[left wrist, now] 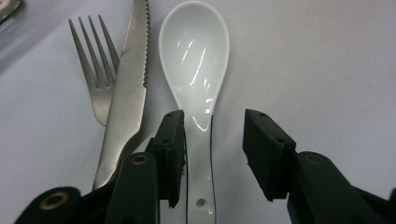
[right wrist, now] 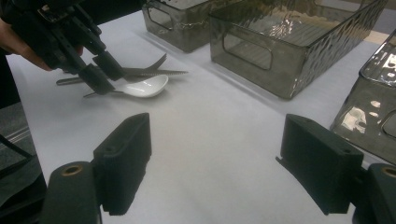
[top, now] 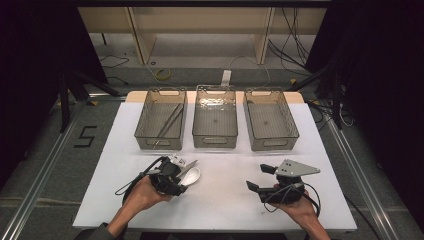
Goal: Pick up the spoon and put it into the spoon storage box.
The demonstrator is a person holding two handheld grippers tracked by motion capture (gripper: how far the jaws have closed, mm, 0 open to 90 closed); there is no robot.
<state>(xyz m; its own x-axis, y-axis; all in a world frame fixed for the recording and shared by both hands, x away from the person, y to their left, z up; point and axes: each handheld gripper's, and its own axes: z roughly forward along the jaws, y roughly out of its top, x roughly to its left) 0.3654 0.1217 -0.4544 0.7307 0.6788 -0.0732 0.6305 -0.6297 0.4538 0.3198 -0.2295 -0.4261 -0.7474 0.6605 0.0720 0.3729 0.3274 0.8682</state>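
— White glossy spoon (left wrist: 195, 60): where is it?
— On the pale worktop (top: 220, 195), beside a serrated steel knife (left wrist: 127, 88) and fork (left wrist: 95, 70). Your left tool (left wrist: 212, 126) straddles its handle, jaws part-open, one touching. Your right tool (right wrist: 217, 154) gapes empty near three smoky ribbed bins (top: 215, 122).

fork (left wrist: 95, 84), knife (left wrist: 128, 88), three bins (top: 215, 125)

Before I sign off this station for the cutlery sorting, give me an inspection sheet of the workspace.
Surface: white table, flat.
Job's things: white spoon beside knife and fork; three bins, left one holds chopsticks.
Clutter: nothing seen.
Grippers: left gripper straddles the spoon handle, one pad touching; right gripper open, empty.
Cables: trailing from both grippers; more on the floor.
Surroundings: wooden shelving, dark curtains.
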